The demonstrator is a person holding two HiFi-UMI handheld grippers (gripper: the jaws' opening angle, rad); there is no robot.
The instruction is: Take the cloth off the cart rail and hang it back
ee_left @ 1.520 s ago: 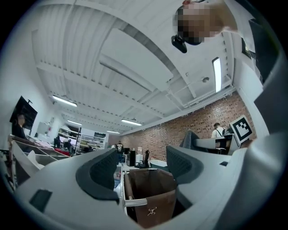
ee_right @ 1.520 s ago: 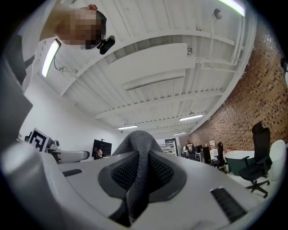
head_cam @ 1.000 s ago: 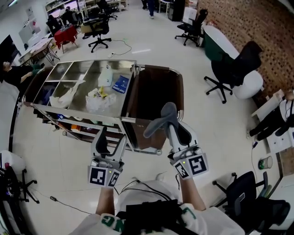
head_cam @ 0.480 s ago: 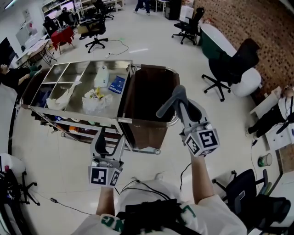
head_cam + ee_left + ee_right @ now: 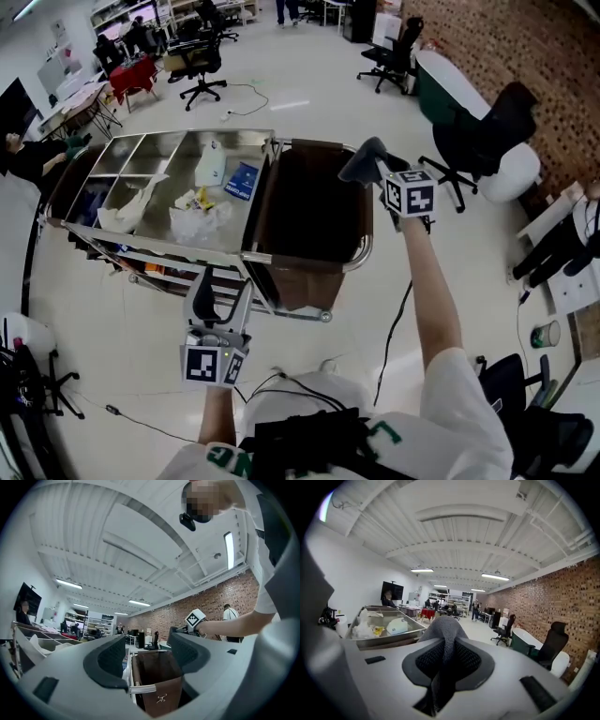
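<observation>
1. Half done, I judge: the grey cloth (image 5: pixel 364 159) is off the cart rail (image 5: pixel 367 246). My right gripper (image 5: pixel 378 169) has its jaws clamped on it.
2. The cloth is up in the air over the far right corner of the brown bag (image 5: pixel 314 211) and looks clear of the rail.
3. Left to do: drape it back over the rail and let go. Nothing hangs on the rail now.
4. My left gripper (image 5: pixel 217 295) has its jaws wide apart with nothing between them. It sits low at the cart's near side.
5. Only the head view shows the cloth against the rail and the steel tray (image 5: pixel 178 155).
6. Only the right gripper view shows the pinch: a fold bulges out past the pads and a tail runs down between them. There is no rail in that view.
7. The left gripper view shows the bag side-on under the rail, with the right gripper's marker cube beyond. The cloth is mostly hidden there.
</observation>
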